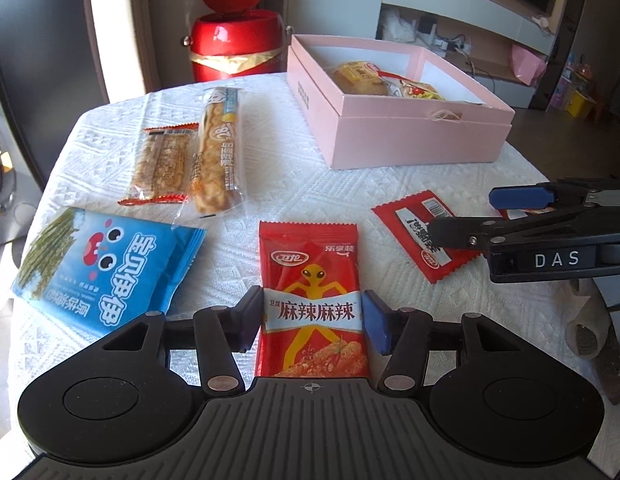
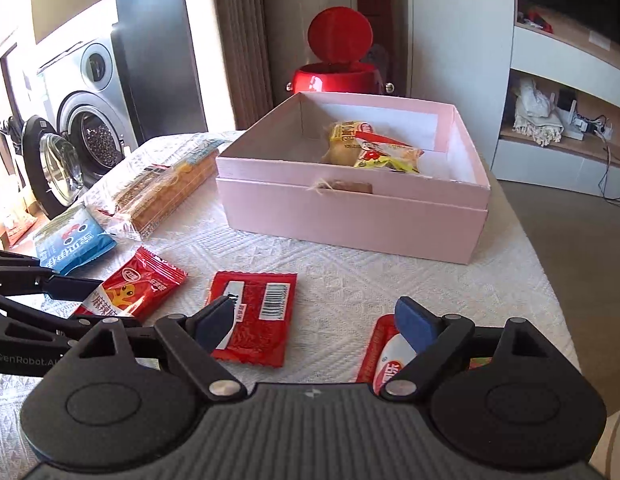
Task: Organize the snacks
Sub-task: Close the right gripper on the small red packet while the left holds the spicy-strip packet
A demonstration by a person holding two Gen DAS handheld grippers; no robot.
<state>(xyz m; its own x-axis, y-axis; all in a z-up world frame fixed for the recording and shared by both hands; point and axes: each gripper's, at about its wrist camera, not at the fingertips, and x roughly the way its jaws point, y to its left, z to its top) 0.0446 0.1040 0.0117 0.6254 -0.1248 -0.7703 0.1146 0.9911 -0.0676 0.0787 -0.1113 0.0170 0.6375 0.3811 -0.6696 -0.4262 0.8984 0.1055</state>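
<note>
A round table under a white embossed cloth (image 1: pixel 310 200) holds scattered snacks and, toward one o'clock in the left wrist view, an open pale pink cardboard box (image 1: pixel 414 140) with two or three yellow-wrapped snacks inside (image 2: pixel 370 148); how many there are is hard to tell, since they overlap. The left gripper (image 1: pixel 313 318) has its two blue pads touching both side edges of a red spicy-strip packet printed with a yellow alien figure (image 1: pixel 312 276), jaws narrowed to the packet's width; the packet's lower end is hidden behind the gripper body. At nine o'clock lies a blue seaweed snack pouch (image 1: pixel 105 268), and at eleven o'clock two clear-wrapped golden crispy bars (image 1: pixel 189 152) lie side by side. The right gripper (image 2: pixel 314 322) hangs with jaws spread wide, gripping nothing, above the cloth. Under its left pad lies a red packet turned barcode side up (image 2: pixel 257 316); under its right pad a red and white packet (image 2: pixel 386 352) is mostly covered, its print unreadable. Beyond the table stands a red lidded bin (image 1: pixel 235 40), its lid raised.
</note>
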